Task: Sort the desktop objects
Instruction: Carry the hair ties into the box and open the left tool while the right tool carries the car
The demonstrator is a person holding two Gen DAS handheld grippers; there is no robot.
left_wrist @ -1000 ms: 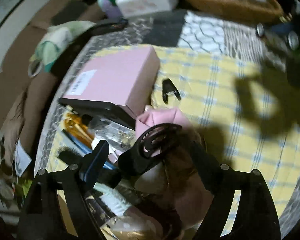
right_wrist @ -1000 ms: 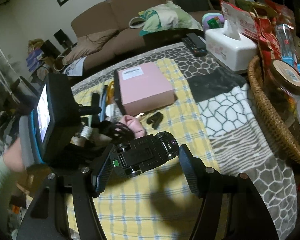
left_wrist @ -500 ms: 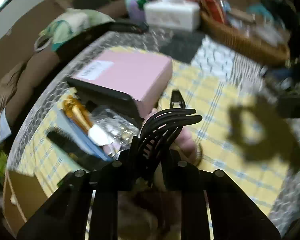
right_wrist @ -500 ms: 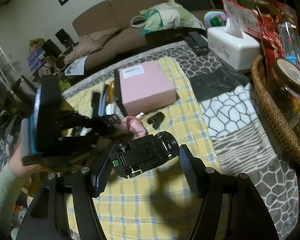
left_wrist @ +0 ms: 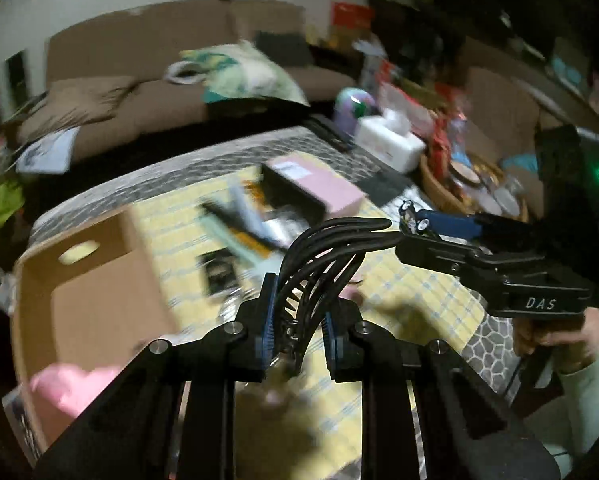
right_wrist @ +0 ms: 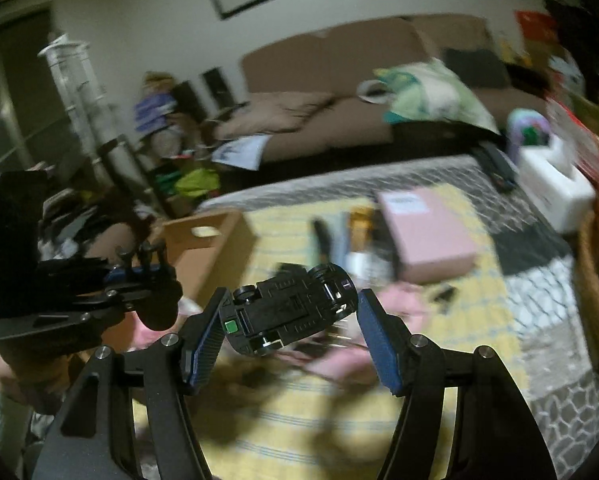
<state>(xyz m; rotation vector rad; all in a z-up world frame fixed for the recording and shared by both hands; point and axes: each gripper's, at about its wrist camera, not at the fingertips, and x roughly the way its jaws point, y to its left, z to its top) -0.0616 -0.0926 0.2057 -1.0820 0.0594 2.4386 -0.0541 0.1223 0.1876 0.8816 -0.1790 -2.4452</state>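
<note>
black hair claw in left gripper

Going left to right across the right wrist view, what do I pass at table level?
Left gripper shut on a black claw hair clip → open brown cardboard box → black toy car clamped in the right gripper → flat pink rectangular box → white tissue box.

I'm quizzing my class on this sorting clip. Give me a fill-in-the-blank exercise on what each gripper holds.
1. The left gripper is shut on a black hair ____.
2. The toy car sits between the ____ gripper's jaws.
3. The toy car's ____ faces the right wrist camera.
4. The box on the yellow cloth is ____.

Missing: claw clip; right; underside; pink
</note>
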